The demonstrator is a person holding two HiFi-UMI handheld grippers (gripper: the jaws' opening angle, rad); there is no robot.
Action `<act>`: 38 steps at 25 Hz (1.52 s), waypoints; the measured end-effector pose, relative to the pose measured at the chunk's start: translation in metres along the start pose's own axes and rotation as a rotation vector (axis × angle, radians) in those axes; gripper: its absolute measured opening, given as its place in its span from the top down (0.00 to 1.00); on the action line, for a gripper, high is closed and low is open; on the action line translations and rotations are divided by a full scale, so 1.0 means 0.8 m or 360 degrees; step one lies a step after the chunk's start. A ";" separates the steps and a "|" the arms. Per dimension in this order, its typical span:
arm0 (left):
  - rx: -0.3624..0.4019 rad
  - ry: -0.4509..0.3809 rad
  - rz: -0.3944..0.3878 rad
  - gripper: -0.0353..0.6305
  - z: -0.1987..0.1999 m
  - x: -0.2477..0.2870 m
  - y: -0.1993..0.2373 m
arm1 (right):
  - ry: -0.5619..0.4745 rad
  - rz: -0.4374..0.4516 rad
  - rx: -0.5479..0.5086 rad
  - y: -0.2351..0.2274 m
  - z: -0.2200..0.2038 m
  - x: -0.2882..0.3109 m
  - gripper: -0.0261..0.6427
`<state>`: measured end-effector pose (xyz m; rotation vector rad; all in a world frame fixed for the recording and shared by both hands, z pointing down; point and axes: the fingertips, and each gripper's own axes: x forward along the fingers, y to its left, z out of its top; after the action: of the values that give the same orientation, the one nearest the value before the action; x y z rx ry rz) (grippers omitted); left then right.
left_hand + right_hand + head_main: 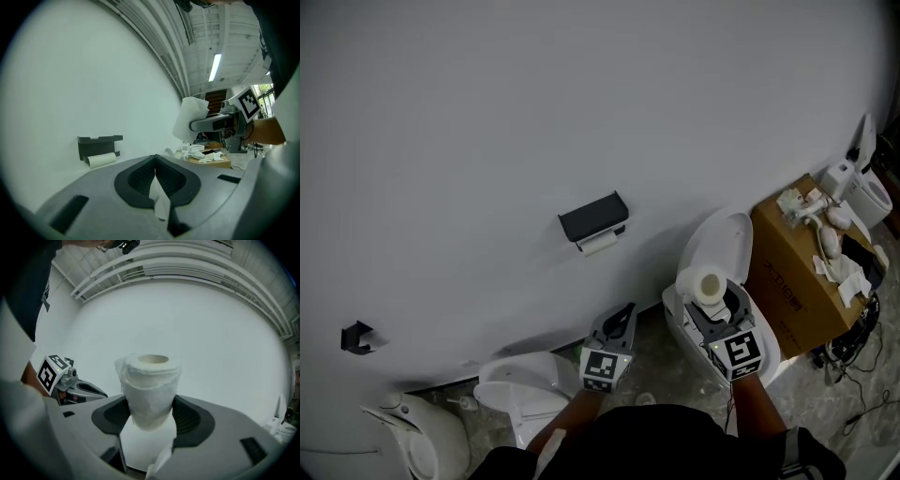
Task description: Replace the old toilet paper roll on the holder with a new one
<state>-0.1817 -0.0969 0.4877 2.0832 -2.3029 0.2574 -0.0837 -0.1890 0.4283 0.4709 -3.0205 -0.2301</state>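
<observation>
Scanning for print: brown cardboard box (pixel 792 281) at the right of the head view carries dark lettering, too small to read. Each marker cube shows only black-and-white squares.

Left hand-held gripper (pixel 626 314), lower centre: jaws together. A thin white sliver sits at the seam in the left gripper view (pixel 155 161); cannot tell what it is.

Right hand-held gripper (pixel 717 314), lower right: jaws wide, clamped on the new toilet paper roll (pixel 709 286), upright, core hole up, loose wrap around it (pixel 150 380).

Old roll (pixel 599 243) hangs under the dark holder (pixel 592 217) on the white wall, centre of frame, well apart from both grippers.

Box top holds white crumpled items (pixel 822 234).
</observation>
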 end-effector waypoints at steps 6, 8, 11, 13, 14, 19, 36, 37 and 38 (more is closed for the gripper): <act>-0.0028 0.0019 0.0019 0.94 -0.013 0.001 0.041 | 0.0013 0.0029 -0.0014 0.017 0.001 0.043 0.56; -0.0032 0.0016 0.0029 0.94 -0.014 0.001 0.050 | 0.0026 0.0058 -0.0007 0.021 0.001 0.053 0.56; -0.0004 -0.0011 0.0056 0.94 -0.006 0.005 0.065 | 0.0050 0.0114 0.0035 0.022 0.002 0.069 0.56; 0.0017 0.0015 0.0077 0.94 -0.006 0.005 0.073 | 0.0073 0.0145 0.0053 0.024 0.000 0.077 0.56; 0.0027 0.0028 0.0089 0.94 -0.008 0.006 0.077 | 0.0079 0.0159 0.0052 0.024 -0.001 0.081 0.56; 0.0098 0.0078 0.0177 0.94 -0.013 0.023 0.093 | 0.0063 0.0238 0.0032 0.013 -0.002 0.108 0.56; 0.0793 0.0506 0.0605 0.77 -0.014 0.099 0.153 | 0.0048 0.0528 0.0044 -0.034 -0.015 0.188 0.56; 0.0836 0.0531 0.0610 0.75 -0.015 0.102 0.155 | 0.0038 0.0535 0.0046 -0.035 -0.014 0.190 0.56; 0.0881 0.0560 0.0616 0.74 -0.017 0.105 0.157 | 0.0032 0.0543 0.0046 -0.036 -0.014 0.192 0.56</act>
<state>-0.3164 -0.1664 0.4984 1.5339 -2.5696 1.2834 -0.2198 -0.2649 0.4425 -0.0443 -3.0217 -0.1570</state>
